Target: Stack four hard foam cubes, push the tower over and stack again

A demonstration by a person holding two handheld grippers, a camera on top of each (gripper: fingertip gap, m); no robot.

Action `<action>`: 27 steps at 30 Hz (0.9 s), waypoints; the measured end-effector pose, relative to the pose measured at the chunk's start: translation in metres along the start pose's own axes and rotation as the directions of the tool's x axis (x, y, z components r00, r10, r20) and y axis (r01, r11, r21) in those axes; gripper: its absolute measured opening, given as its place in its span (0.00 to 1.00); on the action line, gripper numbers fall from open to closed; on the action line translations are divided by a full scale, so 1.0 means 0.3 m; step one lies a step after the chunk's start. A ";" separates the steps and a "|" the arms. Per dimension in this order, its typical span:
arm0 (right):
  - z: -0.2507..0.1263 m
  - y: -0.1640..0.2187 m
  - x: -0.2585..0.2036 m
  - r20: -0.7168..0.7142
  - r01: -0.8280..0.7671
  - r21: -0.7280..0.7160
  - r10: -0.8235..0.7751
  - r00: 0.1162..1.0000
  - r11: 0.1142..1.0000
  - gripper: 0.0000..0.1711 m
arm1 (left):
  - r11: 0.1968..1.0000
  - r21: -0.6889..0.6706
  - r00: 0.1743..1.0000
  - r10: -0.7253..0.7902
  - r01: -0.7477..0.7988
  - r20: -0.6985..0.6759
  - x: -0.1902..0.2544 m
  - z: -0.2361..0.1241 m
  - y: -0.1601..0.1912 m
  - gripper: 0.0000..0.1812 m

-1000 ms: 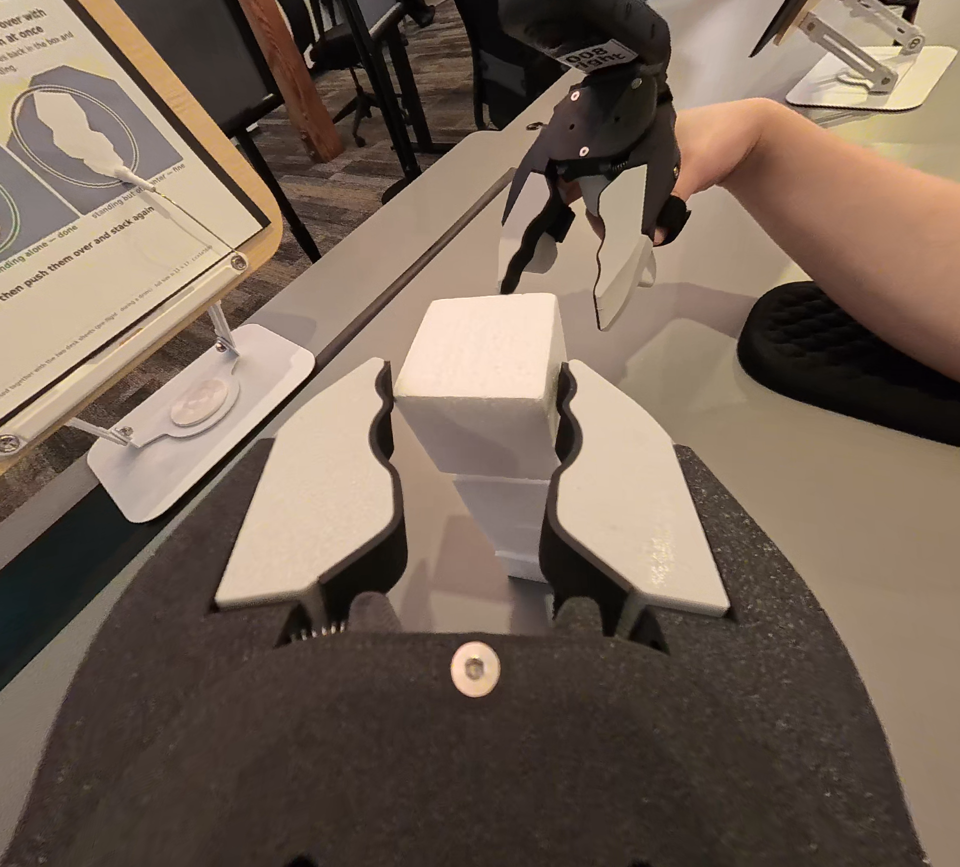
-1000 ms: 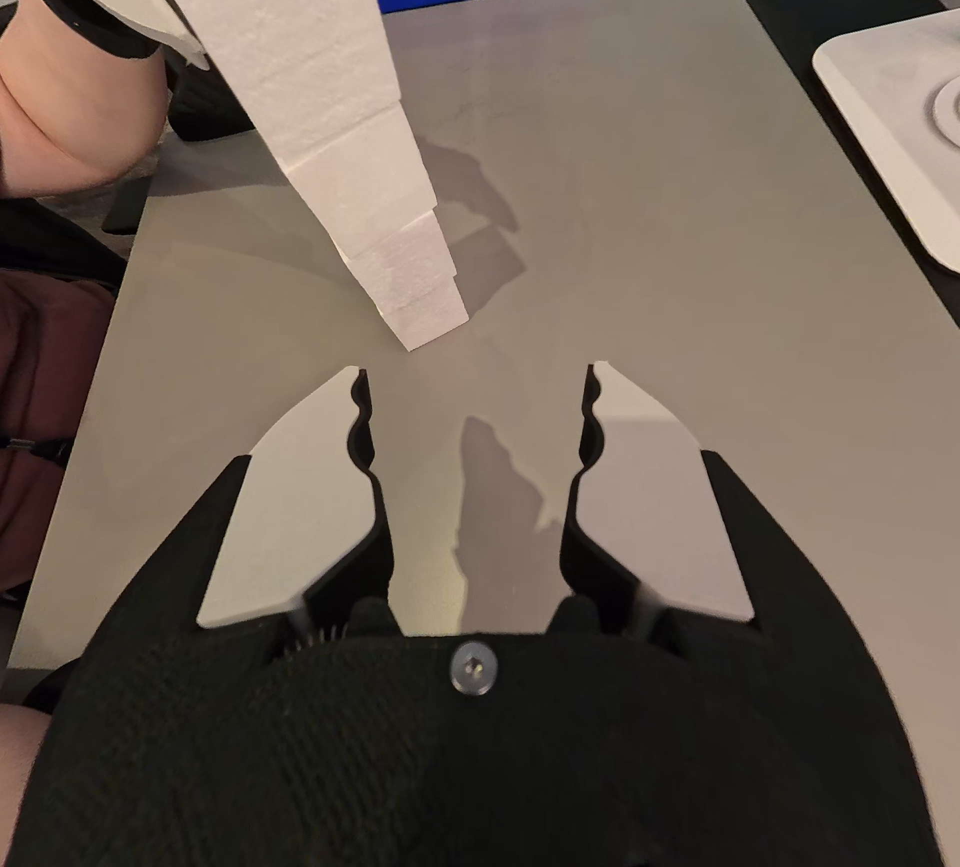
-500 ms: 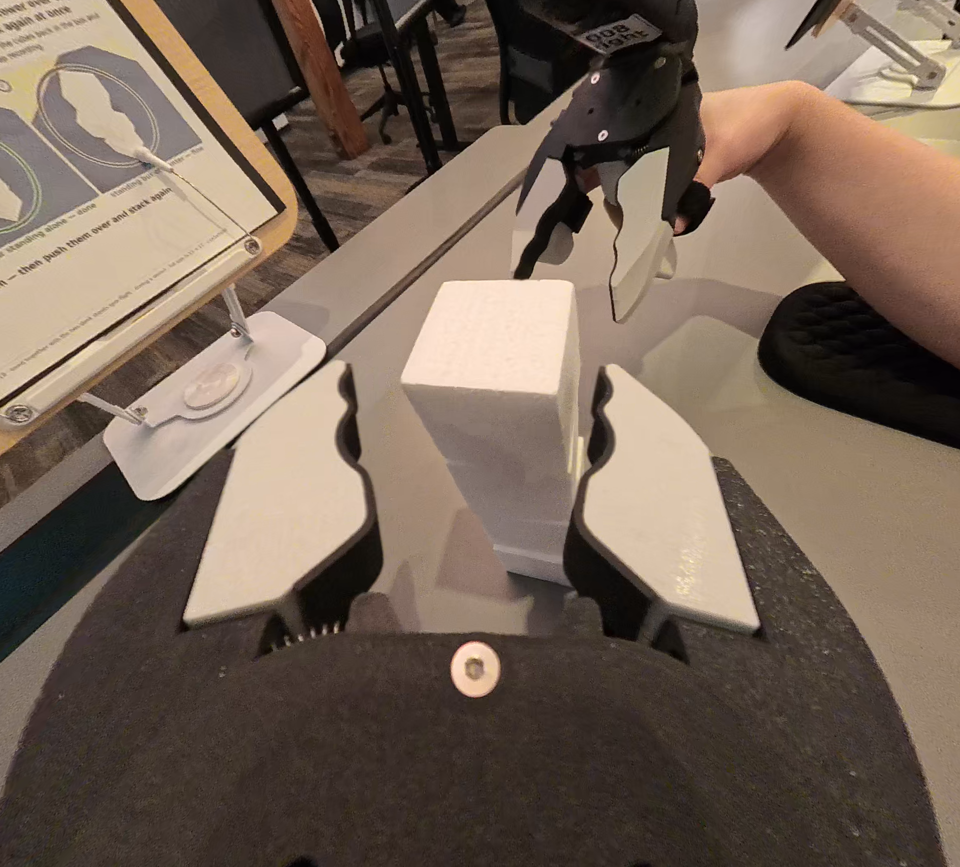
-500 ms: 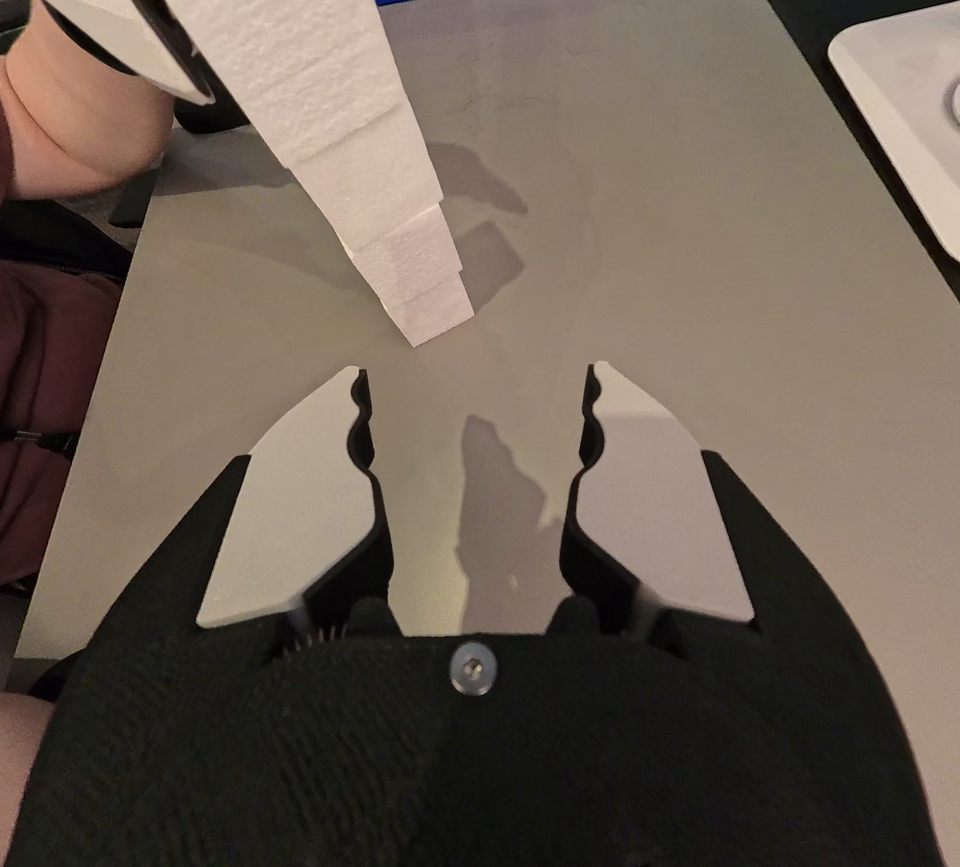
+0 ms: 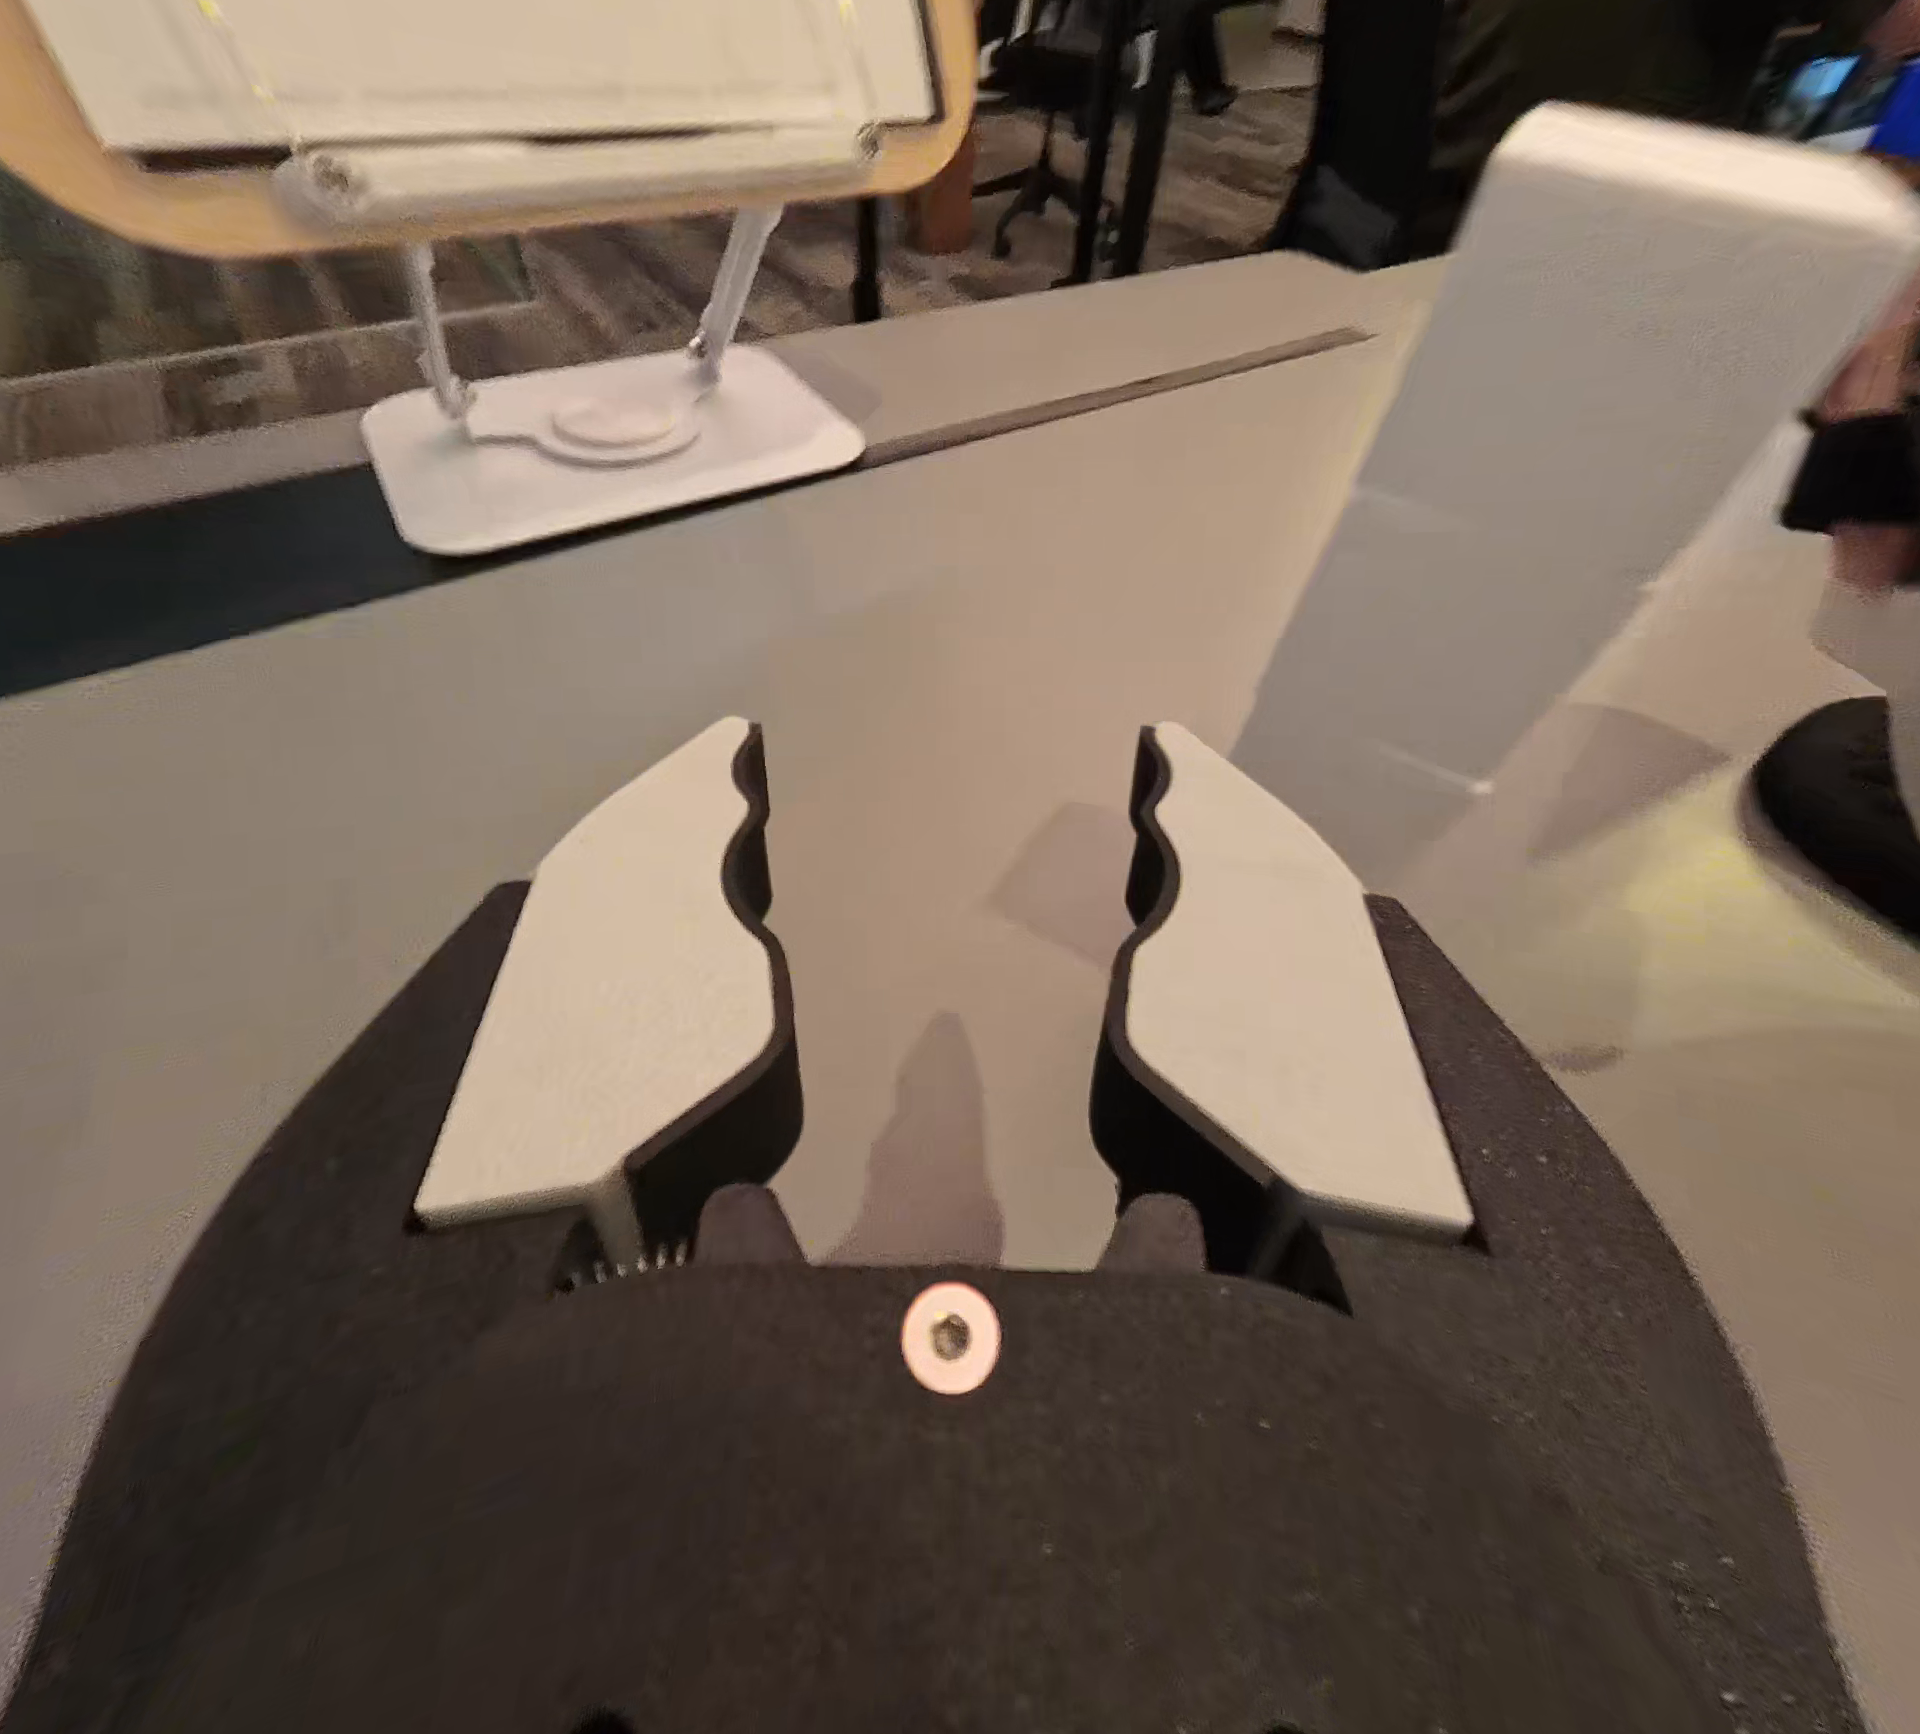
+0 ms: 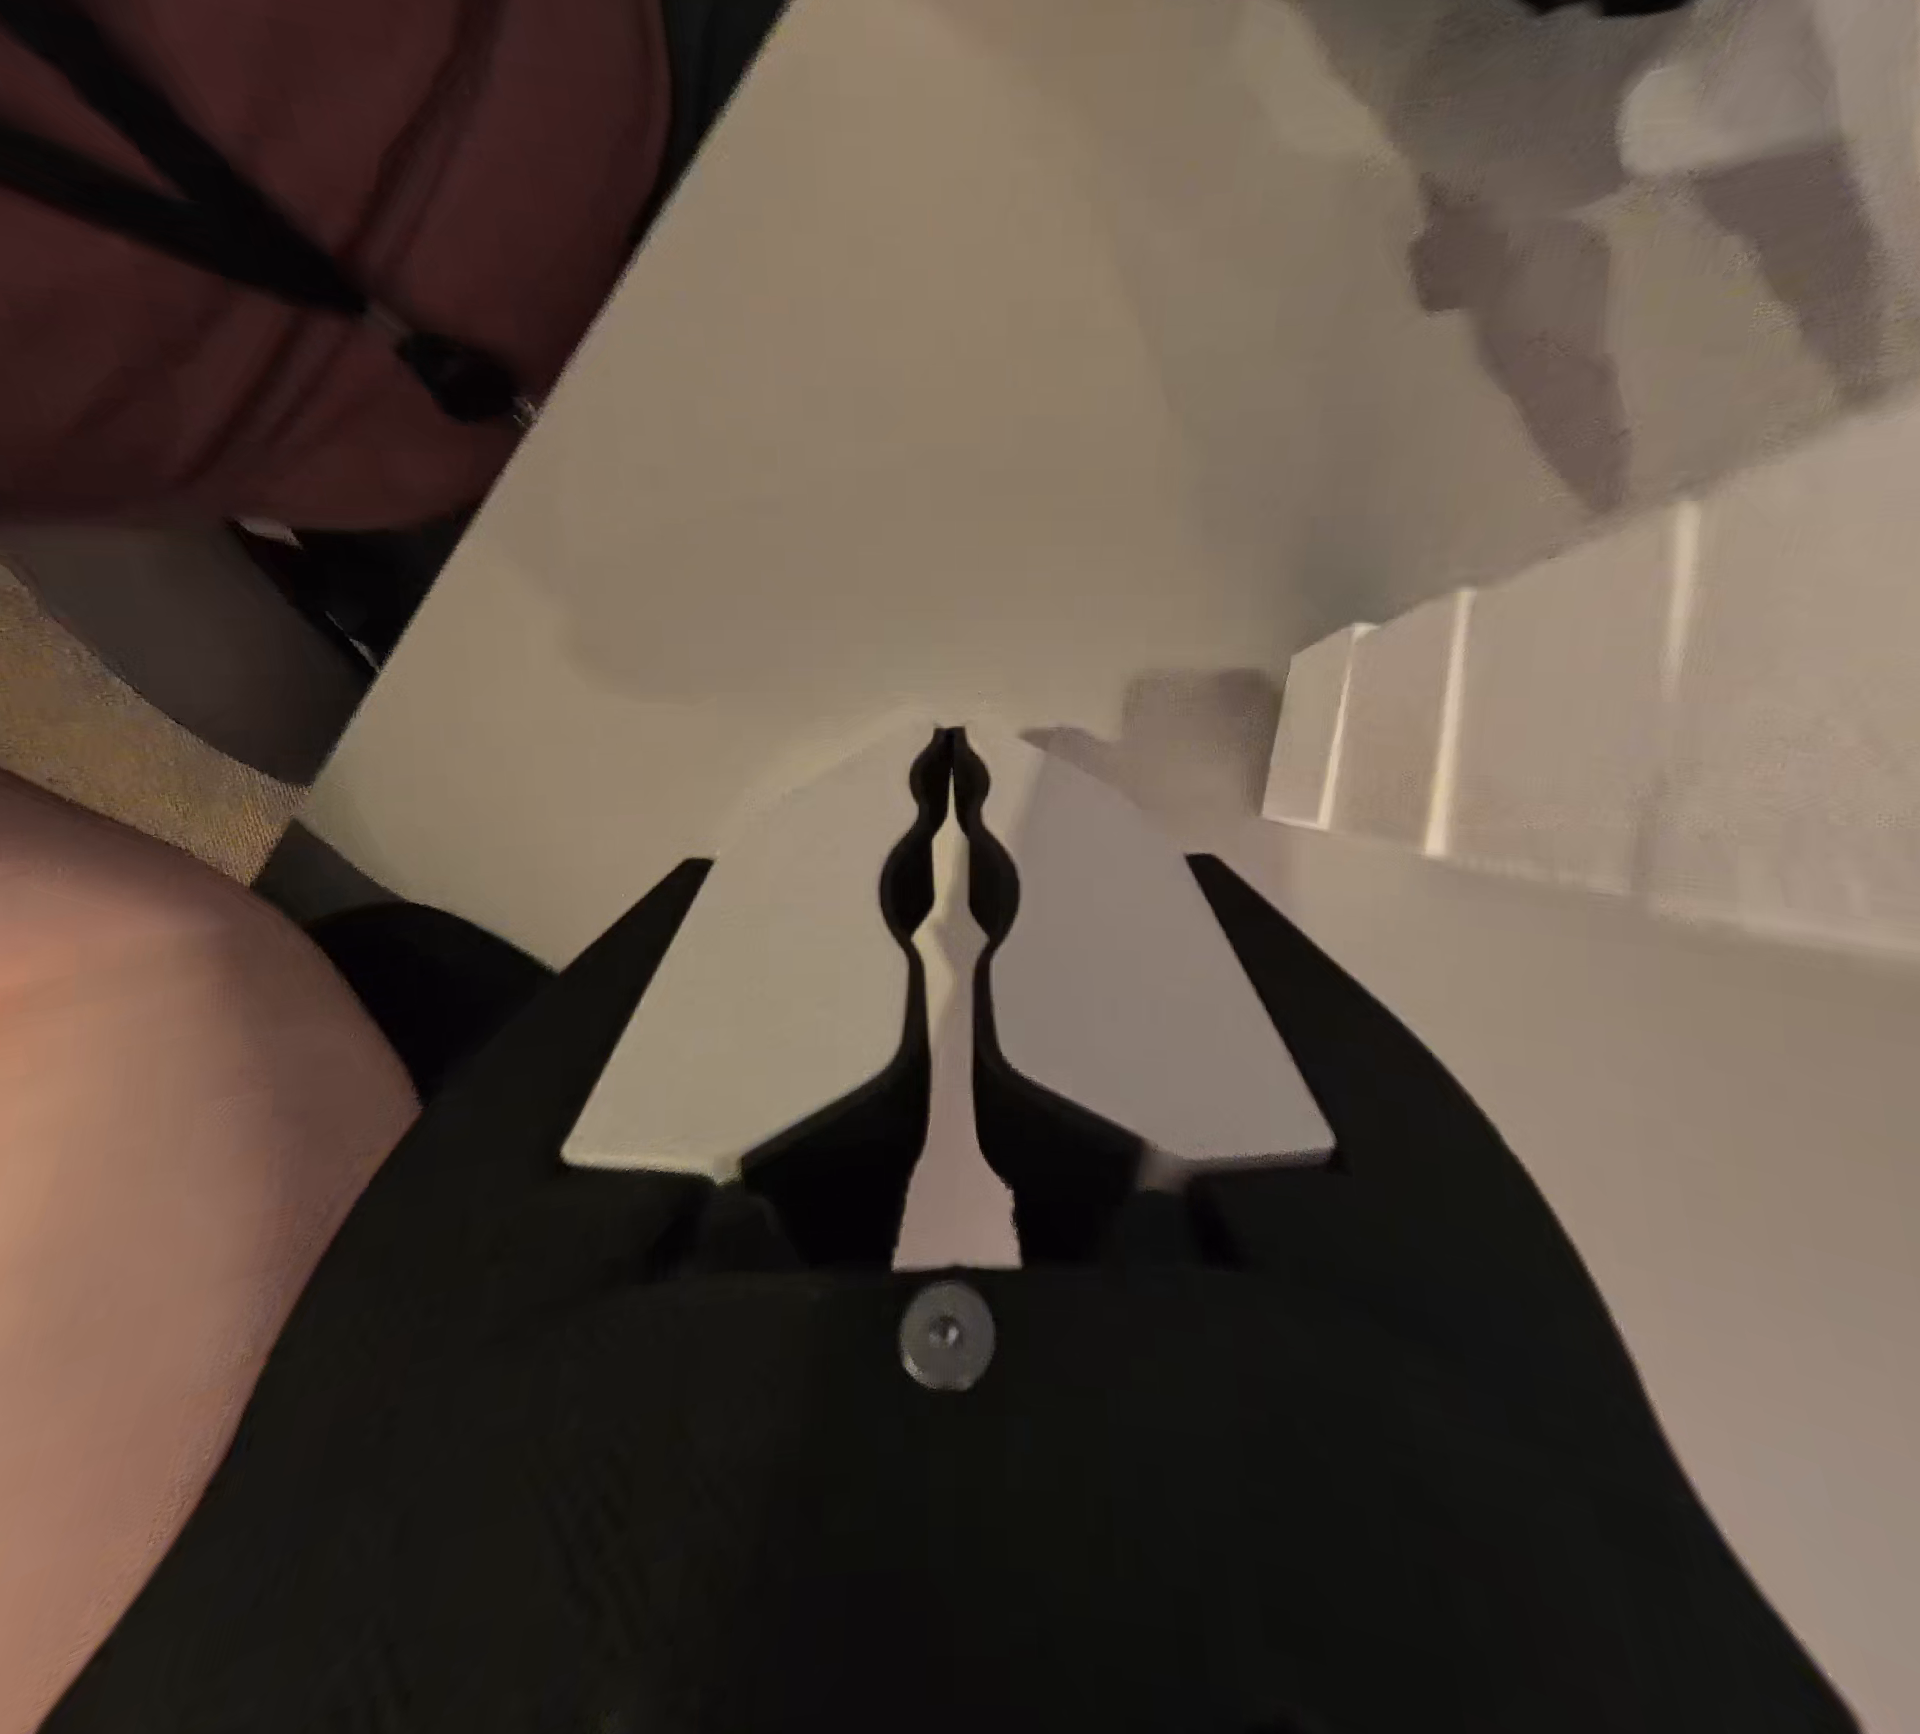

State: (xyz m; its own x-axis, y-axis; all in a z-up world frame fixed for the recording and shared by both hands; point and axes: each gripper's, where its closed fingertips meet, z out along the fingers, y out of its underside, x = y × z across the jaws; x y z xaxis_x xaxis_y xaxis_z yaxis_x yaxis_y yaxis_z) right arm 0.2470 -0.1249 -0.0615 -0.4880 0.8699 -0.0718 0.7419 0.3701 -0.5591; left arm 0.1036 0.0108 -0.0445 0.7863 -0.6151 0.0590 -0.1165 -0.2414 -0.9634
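A tower of white foam cubes (image 5: 1558,458) stands on the grey table (image 5: 416,801) at the right of the left wrist view, blurred by motion. My left gripper (image 5: 945,734) is open and empty, to the left of the tower and apart from it. My right gripper (image 6: 948,739) is shut on nothing, low over the table (image 6: 935,334). The tower (image 6: 1558,718) runs off to the right of its tips in the tilted right wrist view, its bottom cube close beside them. I cannot tell whether they touch.
A board with a printed sheet on a white stand (image 5: 613,448) is at the table's far left edge. A black wrist pad (image 5: 1849,811) lies right of the tower. A hand (image 5: 1860,479) shows behind the tower. A person in maroon clothing (image 6: 312,126) sits at the table's edge.
My left gripper let go of the top cube, opened wider and drew back to the left. My right gripper shut and swung down beside the tower's base.
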 end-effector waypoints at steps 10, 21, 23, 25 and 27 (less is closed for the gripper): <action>0.093 0.026 0.212 -0.285 0.055 -0.229 -0.121 0.951 0.972 0.00 | 1.000 -0.003 0.996 -0.030 0.030 0.084 -0.065 0.005 0.033 0.40; -0.105 -0.051 0.384 -0.689 0.043 -0.210 -0.179 0.702 0.977 0.00 | 0.997 0.025 0.994 -0.073 0.071 0.084 -0.089 -0.017 0.018 0.39; -0.154 -0.054 0.374 -0.718 0.043 -0.194 -0.172 0.674 0.980 0.00 | 0.996 0.036 0.993 -0.079 0.076 0.092 -0.097 -0.023 0.011 0.39; -0.195 -0.054 0.366 -0.743 0.048 -0.173 -0.162 0.650 0.984 0.00 | 0.995 0.048 0.990 -0.088 0.083 0.110 -0.113 -0.033 0.005 0.39; -0.222 -0.041 0.358 -0.753 0.043 -0.156 -0.147 0.642 0.987 0.00 | 0.993 0.064 0.986 -0.108 0.100 0.131 -0.135 -0.045 0.000 0.39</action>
State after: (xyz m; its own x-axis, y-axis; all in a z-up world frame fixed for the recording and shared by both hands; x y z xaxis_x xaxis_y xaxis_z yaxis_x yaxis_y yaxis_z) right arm 0.2160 -0.0142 -0.0074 -0.0763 0.7495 0.6576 0.7826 0.4537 -0.4263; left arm 0.0634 0.0256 -0.0433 0.8667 -0.4820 0.1280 0.0021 -0.2532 -0.9674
